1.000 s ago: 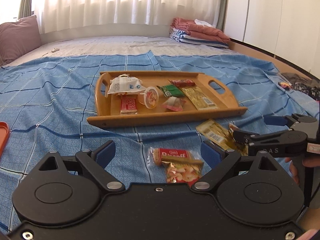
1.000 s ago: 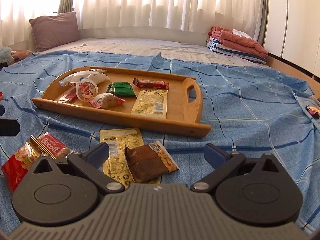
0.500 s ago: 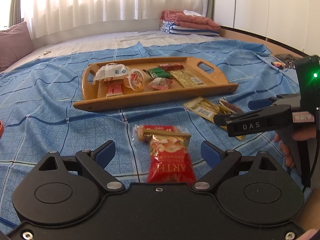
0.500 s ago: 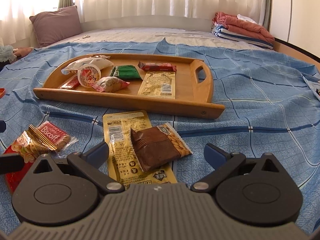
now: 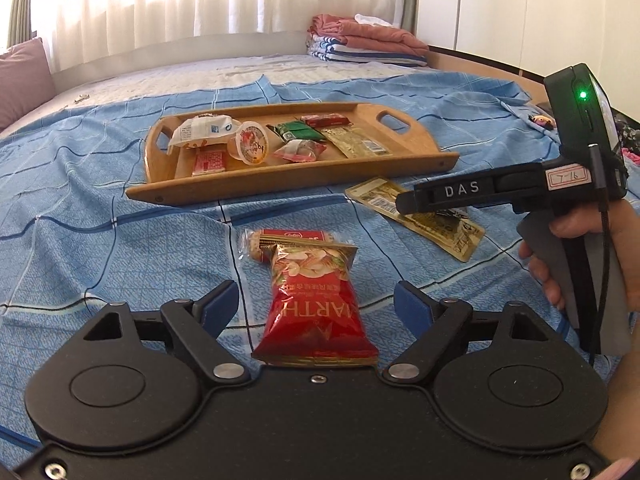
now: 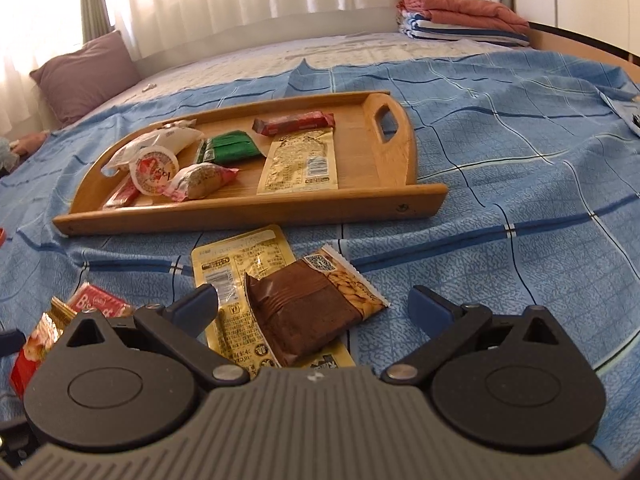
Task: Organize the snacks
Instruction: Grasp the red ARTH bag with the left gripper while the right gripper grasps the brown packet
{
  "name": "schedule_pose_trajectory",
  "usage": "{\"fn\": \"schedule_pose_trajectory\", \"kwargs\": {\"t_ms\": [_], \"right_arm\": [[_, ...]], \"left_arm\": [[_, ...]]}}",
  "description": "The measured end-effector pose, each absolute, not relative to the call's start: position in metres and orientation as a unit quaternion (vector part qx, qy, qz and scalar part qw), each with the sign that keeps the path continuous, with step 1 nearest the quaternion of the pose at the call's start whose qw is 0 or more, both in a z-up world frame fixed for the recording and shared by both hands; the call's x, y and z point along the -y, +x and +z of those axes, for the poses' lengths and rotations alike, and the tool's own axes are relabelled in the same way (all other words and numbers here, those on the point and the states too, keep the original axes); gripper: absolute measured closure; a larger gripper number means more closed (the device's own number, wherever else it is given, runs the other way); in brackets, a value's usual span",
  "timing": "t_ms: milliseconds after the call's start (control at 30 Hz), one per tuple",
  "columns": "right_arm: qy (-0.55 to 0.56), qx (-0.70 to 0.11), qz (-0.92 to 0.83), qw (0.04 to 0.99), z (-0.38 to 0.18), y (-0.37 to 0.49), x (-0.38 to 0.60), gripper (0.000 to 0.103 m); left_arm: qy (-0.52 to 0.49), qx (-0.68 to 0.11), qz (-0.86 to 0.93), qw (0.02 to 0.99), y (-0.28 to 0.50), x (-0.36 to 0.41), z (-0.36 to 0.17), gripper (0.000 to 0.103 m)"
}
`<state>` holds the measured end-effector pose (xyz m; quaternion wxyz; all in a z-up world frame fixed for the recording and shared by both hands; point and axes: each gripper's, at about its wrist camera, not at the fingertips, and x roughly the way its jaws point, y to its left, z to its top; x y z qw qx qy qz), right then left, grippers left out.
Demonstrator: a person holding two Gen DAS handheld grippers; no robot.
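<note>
A wooden tray [image 5: 280, 184] on the blue bedspread holds several snacks; it also shows in the right wrist view [image 6: 248, 212]. My left gripper [image 5: 316, 300] is open, its fingers on either side of a red nut bag [image 5: 316, 304] that lies on a red Biscoff packet [image 5: 292, 236]. My right gripper [image 6: 314, 306] is open around a brown almond packet [image 6: 308, 308] lying on a gold packet [image 6: 240, 276]. The right gripper also shows from the side in the left wrist view [image 5: 500, 192], above the gold packet [image 5: 416, 216].
Folded towels [image 5: 364, 42] are stacked at the far right of the bed. A purple pillow [image 6: 84, 76] leans at the far left. A wooden bed edge [image 5: 500, 68] runs along the right. Small dark items [image 5: 542, 120] lie at the right.
Both grippers have drawn back and lowered over the loose snacks. The red nut bag now lies between my left fingers, the brown packet between my right fingers. Both stay open.
</note>
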<state>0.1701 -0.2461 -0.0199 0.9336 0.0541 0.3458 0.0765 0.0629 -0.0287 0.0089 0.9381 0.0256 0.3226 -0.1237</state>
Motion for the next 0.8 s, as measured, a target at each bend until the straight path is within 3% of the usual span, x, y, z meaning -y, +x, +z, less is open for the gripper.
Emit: {"fn": "schedule_pose_trajectory", "kwargs": {"t_ms": [167,333,667,800], "right_arm": [[0.071,-0.346,0.065,0.933,-0.022,0.174,0.247,0.000],[0.070,-0.346,0.058,0.934,-0.026,0.174,0.245,0.000],[0.078,-0.339,0.057,0.936,-0.027,0.172,0.246,0.000],[0.141,-0.331,0.047,0.932,-0.020,0.167,0.258,0.012]], "left_arm": [[0.019,-0.333,-0.133,0.933,0.064,0.030,0.005,0.034],[0.017,-0.340,-0.124,0.932,0.064,0.030,0.001,0.054],[0.016,-0.325,-0.113,0.939,0.061,0.028,0.007,0.055],[0.016,-0.320,-0.114,0.940,0.061,0.026,0.015,0.055]]}}
